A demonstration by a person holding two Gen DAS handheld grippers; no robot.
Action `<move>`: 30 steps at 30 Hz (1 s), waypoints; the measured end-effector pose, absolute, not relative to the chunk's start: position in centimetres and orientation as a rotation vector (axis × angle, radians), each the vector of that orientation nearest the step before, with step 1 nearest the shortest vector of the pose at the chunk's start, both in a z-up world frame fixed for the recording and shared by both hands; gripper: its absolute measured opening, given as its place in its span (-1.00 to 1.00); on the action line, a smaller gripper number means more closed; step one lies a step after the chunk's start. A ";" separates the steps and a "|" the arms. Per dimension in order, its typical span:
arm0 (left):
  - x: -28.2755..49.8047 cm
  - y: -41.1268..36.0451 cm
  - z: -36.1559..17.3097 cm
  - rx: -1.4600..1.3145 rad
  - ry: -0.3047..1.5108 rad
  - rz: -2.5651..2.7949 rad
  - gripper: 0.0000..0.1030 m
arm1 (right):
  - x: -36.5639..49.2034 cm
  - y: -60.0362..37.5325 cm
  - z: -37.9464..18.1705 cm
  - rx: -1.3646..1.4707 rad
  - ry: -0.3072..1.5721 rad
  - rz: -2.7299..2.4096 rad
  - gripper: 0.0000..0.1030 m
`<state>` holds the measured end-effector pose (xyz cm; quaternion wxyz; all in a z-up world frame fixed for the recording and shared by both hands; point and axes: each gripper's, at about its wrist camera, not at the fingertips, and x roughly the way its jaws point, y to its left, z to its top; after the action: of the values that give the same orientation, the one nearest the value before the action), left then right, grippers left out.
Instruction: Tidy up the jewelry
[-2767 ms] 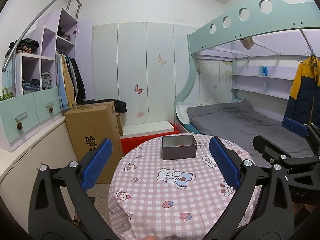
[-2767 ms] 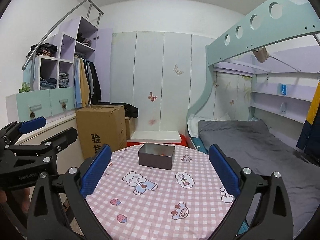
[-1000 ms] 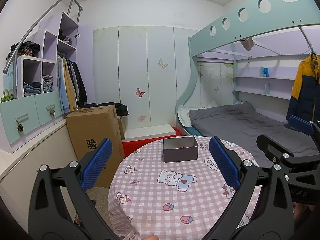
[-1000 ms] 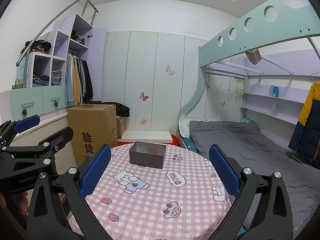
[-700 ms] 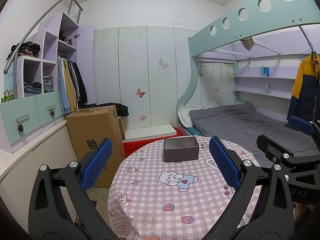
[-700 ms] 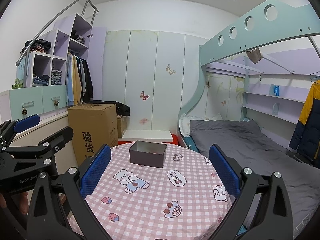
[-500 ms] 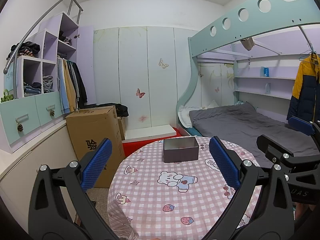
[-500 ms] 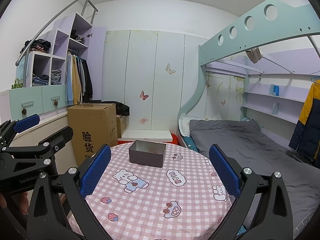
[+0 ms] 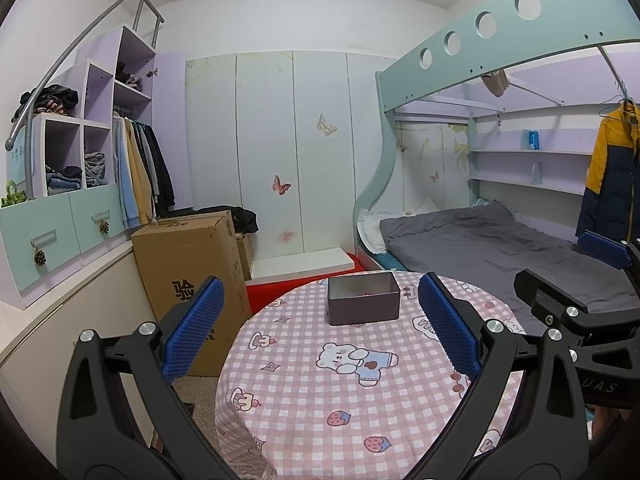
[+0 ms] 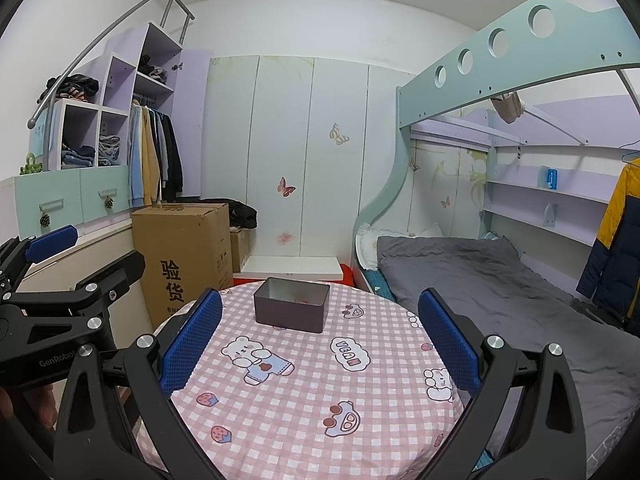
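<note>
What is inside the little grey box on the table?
The grey box is open on top. A bit of something reddish shows at its bottom, too small to name. Its near wall hides the rest of the inside.

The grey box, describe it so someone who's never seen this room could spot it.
Find the round table with the pink checked cartoon cloth, beside the bunk bed. Toward its far edge sits the grey box: open-topped, rectangular, the only object on the cloth.
</note>
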<state>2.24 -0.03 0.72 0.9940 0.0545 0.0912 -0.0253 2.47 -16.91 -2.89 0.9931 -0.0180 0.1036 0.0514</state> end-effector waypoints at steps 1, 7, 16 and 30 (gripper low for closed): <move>2.3 0.0 0.7 0.109 0.183 -0.050 0.86 | 2.5 -16.9 -2.9 -0.036 0.209 0.103 0.83; 2.5 0.0 0.6 0.113 0.185 -0.049 0.86 | 2.8 -17.0 -3.1 -0.037 0.213 0.100 0.84; 3.1 -0.1 0.1 0.119 0.190 -0.043 0.86 | 3.2 -17.0 -3.5 -0.036 0.223 0.098 0.83; 4.3 -0.2 -0.7 0.124 0.213 -0.040 0.86 | 4.4 -17.1 -4.4 -0.035 0.250 0.092 0.84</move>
<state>4.25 -0.22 -0.71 0.9922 0.0621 0.1060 -0.0197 4.36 -17.07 -4.42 0.9910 -0.0173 0.1248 0.0458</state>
